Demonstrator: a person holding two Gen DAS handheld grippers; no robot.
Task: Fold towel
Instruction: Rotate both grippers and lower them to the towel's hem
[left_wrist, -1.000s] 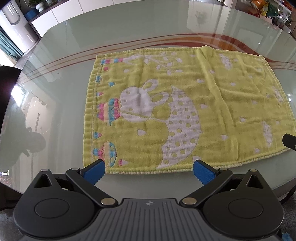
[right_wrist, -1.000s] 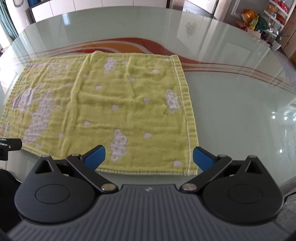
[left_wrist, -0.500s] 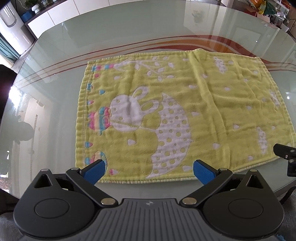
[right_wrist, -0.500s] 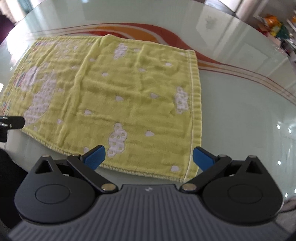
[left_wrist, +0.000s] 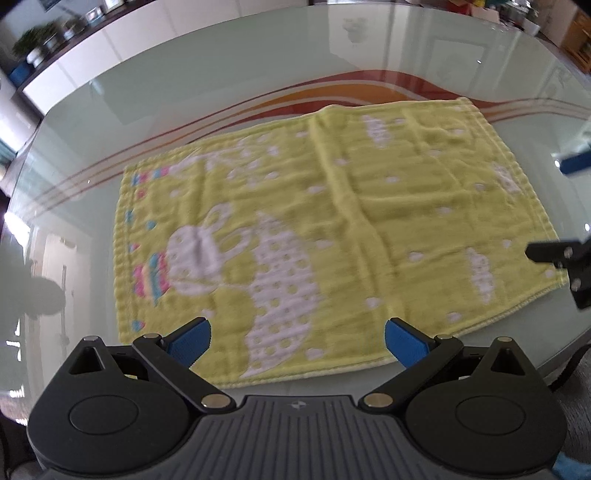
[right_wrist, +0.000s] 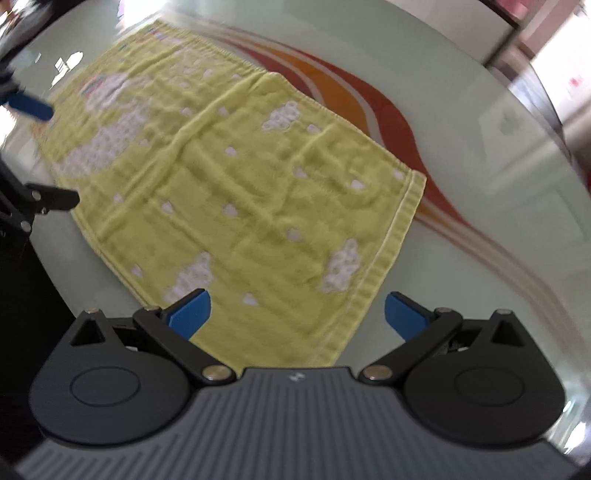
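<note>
Right wrist view blurred; towel (right_wrist: 236, 192) near corner hidden behind gripper; both jaws wide.

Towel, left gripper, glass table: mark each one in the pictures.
towel (left_wrist: 369, 221), left wrist view, plain yellow middle.
left gripper (left_wrist: 297, 341), left wrist view, midway between its open blue fingertips.
glass table (right_wrist: 480, 166), right wrist view, bare glass right of the towel.

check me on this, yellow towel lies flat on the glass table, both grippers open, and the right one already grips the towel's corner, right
Not quite. The right gripper grips nothing: the right wrist view shows its jaws wide apart above the towel. The towel does lie flat on the glass table, and the left gripper is open too.
</note>
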